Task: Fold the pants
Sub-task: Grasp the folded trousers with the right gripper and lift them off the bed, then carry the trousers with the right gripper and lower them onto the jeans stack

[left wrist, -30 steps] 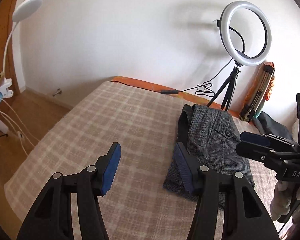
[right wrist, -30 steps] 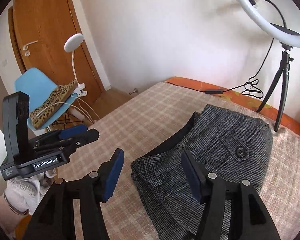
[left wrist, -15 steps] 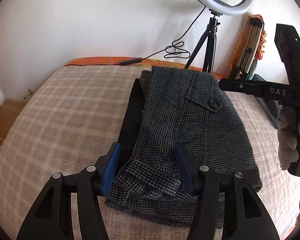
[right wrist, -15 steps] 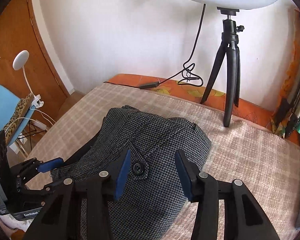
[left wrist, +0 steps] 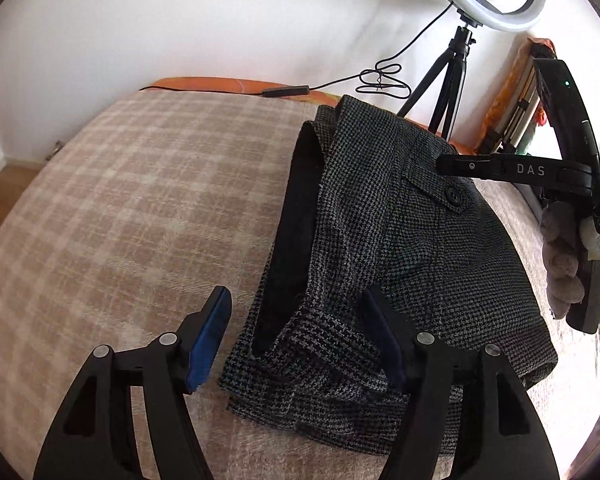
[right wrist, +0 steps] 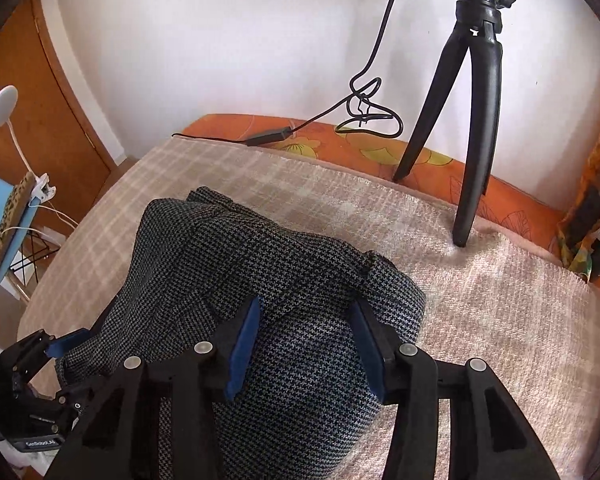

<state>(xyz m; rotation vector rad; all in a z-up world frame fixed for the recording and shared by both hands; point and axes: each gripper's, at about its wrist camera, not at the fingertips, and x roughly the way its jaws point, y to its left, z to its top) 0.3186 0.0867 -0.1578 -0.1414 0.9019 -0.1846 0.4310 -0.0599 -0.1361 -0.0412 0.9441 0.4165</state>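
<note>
Grey houndstooth pants (left wrist: 404, 264) lie folded in a bundle on the plaid bed cover (left wrist: 140, 208), with a black lining strip showing along their left side. My left gripper (left wrist: 300, 340) is open, its fingers straddling the near hem end of the bundle. My right gripper (right wrist: 306, 344) is open and hovers over the far, rounded fold of the pants (right wrist: 260, 280). The right gripper also shows in the left wrist view (left wrist: 500, 168) above the buttoned pocket flap. The left gripper shows in the right wrist view (right wrist: 56, 350) at the lower left.
A ring light on a black tripod (right wrist: 472, 120) stands at the bed's far edge, its cable (right wrist: 360, 112) lying on the orange sheet (right wrist: 380, 152). A wooden door (right wrist: 28, 112), blue chair (right wrist: 0, 232) and white lamp (right wrist: 2, 108) stand to the left.
Both grippers have moved in over the pants: the left came to the near hem end, the right advanced past the pocket button to the far fold. Both stay open.
</note>
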